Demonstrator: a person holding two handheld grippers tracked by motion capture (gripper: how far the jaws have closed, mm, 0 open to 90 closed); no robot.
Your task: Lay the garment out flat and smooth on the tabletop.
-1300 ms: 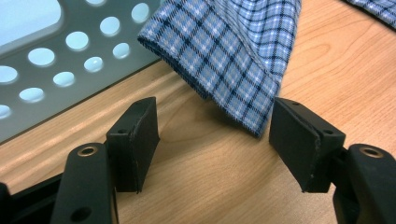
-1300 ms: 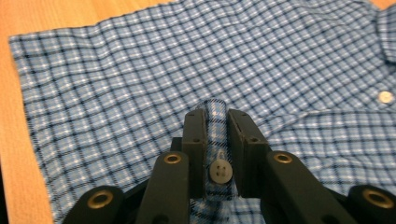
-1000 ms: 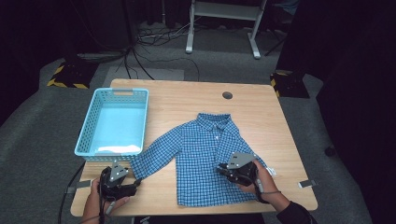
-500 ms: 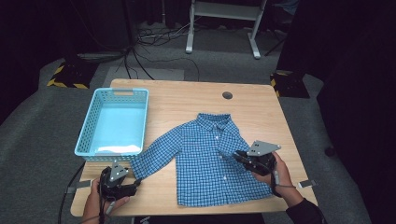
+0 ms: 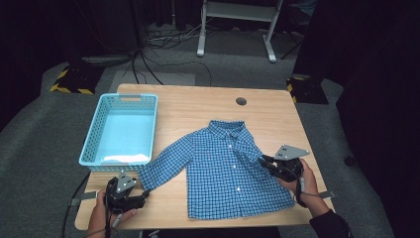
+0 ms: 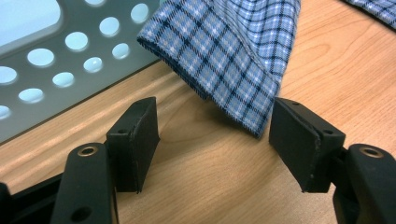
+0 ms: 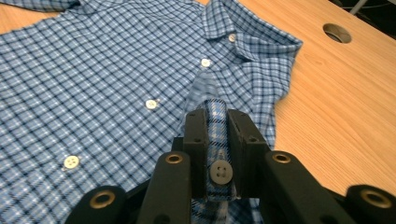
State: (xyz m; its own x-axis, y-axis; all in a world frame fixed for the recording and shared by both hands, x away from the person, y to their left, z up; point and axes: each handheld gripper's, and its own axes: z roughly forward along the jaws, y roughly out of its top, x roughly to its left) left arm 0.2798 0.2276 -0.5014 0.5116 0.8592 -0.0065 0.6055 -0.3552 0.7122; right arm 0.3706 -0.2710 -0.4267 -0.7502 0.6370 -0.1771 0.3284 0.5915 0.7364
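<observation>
A blue plaid shirt (image 5: 223, 168) lies face up on the wooden table (image 5: 198, 106), collar to the far side. Its left sleeve stretches toward my left gripper (image 5: 141, 196), which rests on the table near the front left corner. In the left gripper view the open jaws (image 6: 212, 135) stand either side of the sleeve cuff (image 6: 224, 60) without touching it. My right gripper (image 5: 262, 162) sits at the shirt's right edge. It is shut (image 7: 217, 126) on the right sleeve's cuff (image 7: 215, 140), whose button shows between the pads, lifted over the shirt front (image 7: 93, 70).
A light blue perforated basket (image 5: 94, 134) stands at the table's left, its wall (image 6: 56, 56) just beyond the left gripper. A round cable hole (image 5: 241, 101) sits near the far edge. Bare wood lies right of the shirt and behind it.
My right gripper has moved to the right and slightly away, carrying the pinched cuff from over the shirt's lower front to its right edge. The left gripper has stayed put.
</observation>
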